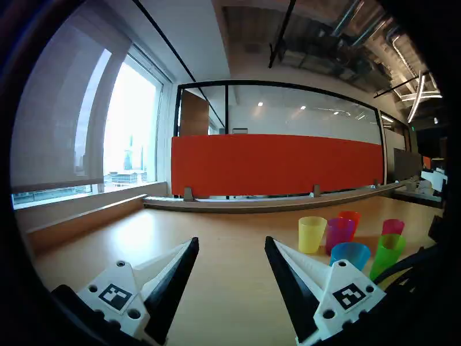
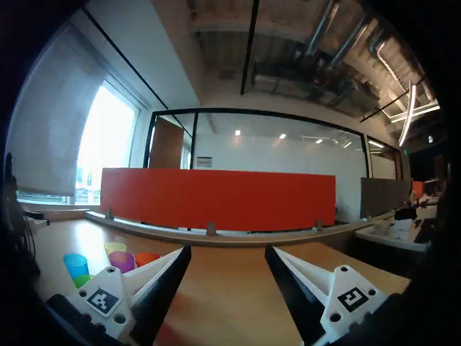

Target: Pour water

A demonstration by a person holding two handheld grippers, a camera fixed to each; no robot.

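Several coloured plastic cups stand together on the wooden table: a yellow cup (image 1: 312, 233), a purple cup (image 1: 339, 233), an orange cup (image 1: 350, 218), a pink cup (image 1: 392, 226), a blue cup (image 1: 350, 254) and a green cup (image 1: 387, 252), all to the right of my left gripper (image 1: 230, 249), which is open with nothing between its fingers. In the right gripper view the blue cup (image 2: 76, 265), yellow cup (image 2: 114, 248), purple cup (image 2: 122, 260), orange cup (image 2: 146, 258) and green cup (image 2: 82, 281) sit to the left of my right gripper (image 2: 227, 256), also open and empty.
The wooden table (image 1: 230, 230) runs back to an orange divider panel (image 1: 276, 164) at its far edge. A window (image 1: 129, 135) and low ledge lie on the left. More desks with items (image 2: 403, 222) stand at the right. Dark cables (image 1: 412, 262) lie near the green cup.
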